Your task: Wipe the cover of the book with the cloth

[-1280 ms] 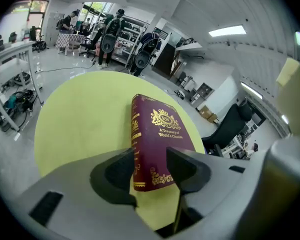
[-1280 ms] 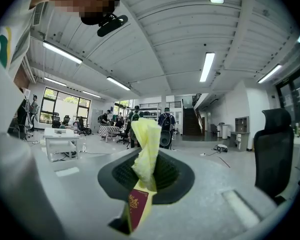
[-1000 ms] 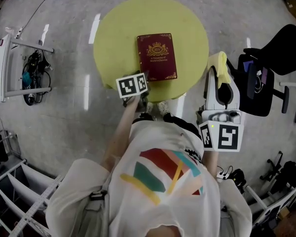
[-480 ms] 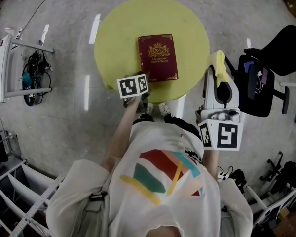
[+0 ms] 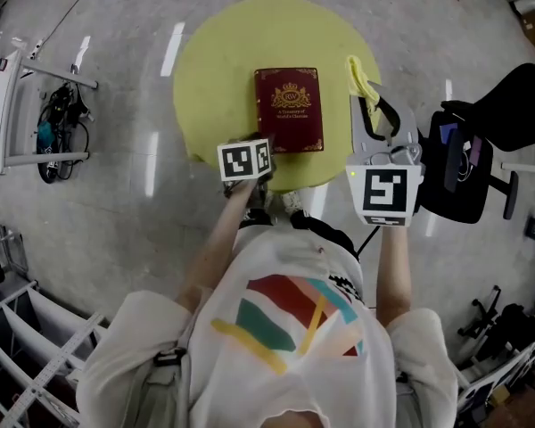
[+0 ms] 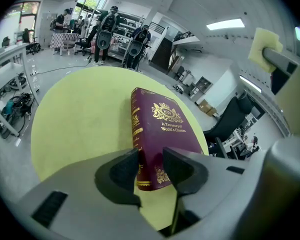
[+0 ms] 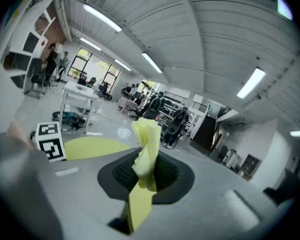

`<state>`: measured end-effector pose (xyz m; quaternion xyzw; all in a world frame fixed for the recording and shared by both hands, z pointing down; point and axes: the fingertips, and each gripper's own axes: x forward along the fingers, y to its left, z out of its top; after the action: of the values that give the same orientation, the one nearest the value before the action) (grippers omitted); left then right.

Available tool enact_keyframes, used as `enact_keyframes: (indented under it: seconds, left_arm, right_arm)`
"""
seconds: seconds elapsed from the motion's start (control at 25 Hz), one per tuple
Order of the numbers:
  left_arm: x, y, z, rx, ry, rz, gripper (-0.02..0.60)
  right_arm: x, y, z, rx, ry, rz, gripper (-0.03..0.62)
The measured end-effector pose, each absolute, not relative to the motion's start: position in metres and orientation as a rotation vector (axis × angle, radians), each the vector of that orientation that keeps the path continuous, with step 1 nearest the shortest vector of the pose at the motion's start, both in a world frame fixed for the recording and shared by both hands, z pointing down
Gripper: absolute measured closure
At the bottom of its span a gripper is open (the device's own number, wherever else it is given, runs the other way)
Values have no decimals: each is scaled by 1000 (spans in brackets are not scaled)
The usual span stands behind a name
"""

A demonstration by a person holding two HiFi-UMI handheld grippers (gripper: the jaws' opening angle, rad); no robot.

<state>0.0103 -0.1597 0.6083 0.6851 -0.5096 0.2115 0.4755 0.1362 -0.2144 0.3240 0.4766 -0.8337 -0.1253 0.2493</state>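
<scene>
A maroon book with gold print lies flat on the round yellow table. My left gripper sits at the book's near-left corner. In the left gripper view its jaws stand either side of that corner of the book, one pad against the spine and the other on the cover. My right gripper hovers over the table's right side, just right of the book, shut on a yellow cloth. In the right gripper view the cloth stands up bunched between the jaws.
A black office chair stands close to the table's right side. A white rack and a bundle of cables are on the floor at the left. The table's near edge lies just beyond the left gripper.
The right gripper has swung up and left with the cloth, from off the table's right edge to beside the book. The left gripper has stayed at the book's near-left corner.
</scene>
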Motion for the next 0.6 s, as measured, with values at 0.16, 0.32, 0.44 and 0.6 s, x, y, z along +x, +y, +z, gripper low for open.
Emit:
enact_keyframes:
  seconds: [0.16,0.32,0.44,0.6]
  left_arm:
    - [10,-159,613,1676,-1241,532,425]
    - [12,-159,613,1676,-1240,525,426]
    - [12,-160,612,1680,-1243,519,426]
    - [12,-160,611,1680,-1240,507,425]
  right_arm:
    - [118,-247,361,1091,-2135,-483,565]
    - [103,-277,412,871,-2025,-550,565]
    - [95,-294,463,695,-1915,-581,566]
    - [84,-309,524,499,-1786,-578,566]
